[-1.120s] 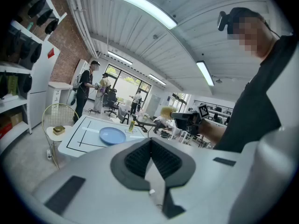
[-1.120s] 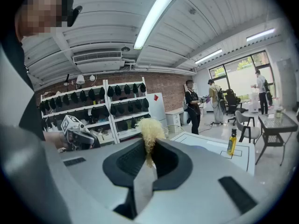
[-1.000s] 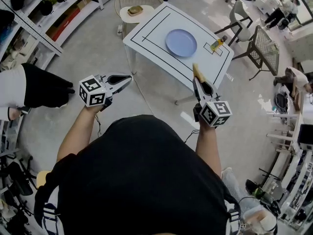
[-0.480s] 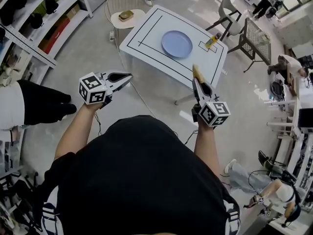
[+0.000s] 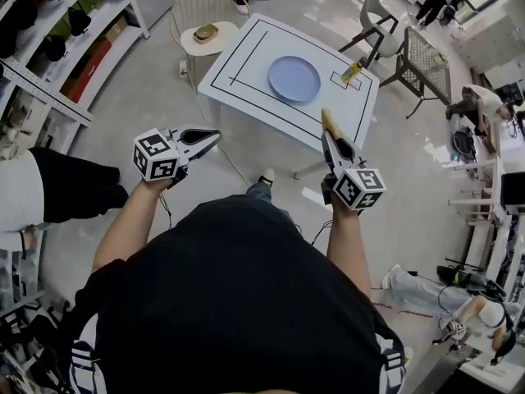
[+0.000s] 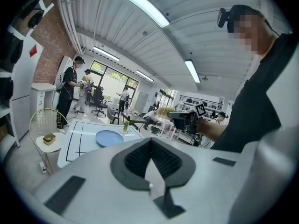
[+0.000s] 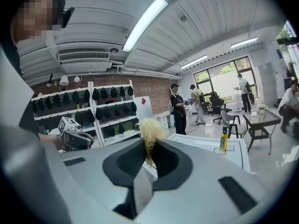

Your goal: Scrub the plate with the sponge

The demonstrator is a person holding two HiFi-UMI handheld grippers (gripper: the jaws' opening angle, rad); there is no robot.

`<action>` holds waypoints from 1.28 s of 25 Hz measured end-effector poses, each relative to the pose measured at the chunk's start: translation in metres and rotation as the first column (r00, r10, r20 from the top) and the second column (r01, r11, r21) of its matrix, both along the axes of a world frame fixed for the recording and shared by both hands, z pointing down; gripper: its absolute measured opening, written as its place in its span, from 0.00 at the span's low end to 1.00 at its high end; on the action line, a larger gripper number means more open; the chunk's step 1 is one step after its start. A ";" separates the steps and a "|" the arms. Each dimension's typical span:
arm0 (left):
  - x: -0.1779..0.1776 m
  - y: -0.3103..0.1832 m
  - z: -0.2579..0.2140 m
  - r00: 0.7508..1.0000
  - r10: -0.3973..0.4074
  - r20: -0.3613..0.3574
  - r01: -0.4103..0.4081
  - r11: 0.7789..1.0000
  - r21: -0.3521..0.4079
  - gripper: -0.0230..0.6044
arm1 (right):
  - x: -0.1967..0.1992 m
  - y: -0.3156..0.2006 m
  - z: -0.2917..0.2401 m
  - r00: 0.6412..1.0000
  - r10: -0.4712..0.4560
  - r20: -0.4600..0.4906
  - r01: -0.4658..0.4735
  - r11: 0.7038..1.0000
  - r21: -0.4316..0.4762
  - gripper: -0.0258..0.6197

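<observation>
Sponge (image 7: 148,127) clamped in right gripper (image 5: 330,136), plate (image 5: 294,78) well ahead

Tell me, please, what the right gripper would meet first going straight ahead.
Probably the near edge of the white table, beyond the right gripper and its sponge; height is unclear.

Black T-shirt (image 5: 238,302); grey tongs (image 5: 215,135) bearing black-and-white marker cubes (image 5: 157,156).

This looks like an open-plan office or test lab. It has ceiling strip lights (image 7: 142,20), a brick wall (image 7: 156,85), tall windows (image 7: 224,76), office chairs (image 7: 215,101), white shelves (image 7: 112,108) of dark gear (too small to identify) and a line-marked worktop (image 5: 246,56).
</observation>
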State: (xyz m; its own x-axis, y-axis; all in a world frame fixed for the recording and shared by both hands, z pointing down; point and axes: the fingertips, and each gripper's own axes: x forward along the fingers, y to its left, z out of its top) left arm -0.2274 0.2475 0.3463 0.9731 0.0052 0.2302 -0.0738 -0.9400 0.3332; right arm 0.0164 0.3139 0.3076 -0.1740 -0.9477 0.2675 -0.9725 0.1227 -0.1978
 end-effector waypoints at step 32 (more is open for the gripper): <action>0.107 -0.094 0.036 0.996 0.003 0.084 0.001 0.998 -0.058 0.05 | 0.097 -0.110 0.064 0.998 -0.033 0.051 0.037 0.996 -0.087 0.09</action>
State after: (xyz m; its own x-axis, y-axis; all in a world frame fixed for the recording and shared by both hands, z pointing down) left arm -0.1204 0.1536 0.3826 0.9505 0.0219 0.3100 -0.1027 -0.9194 0.3798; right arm 0.1135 0.2036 0.3719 -0.2217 -0.9141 0.3396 -0.9567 0.1364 -0.2573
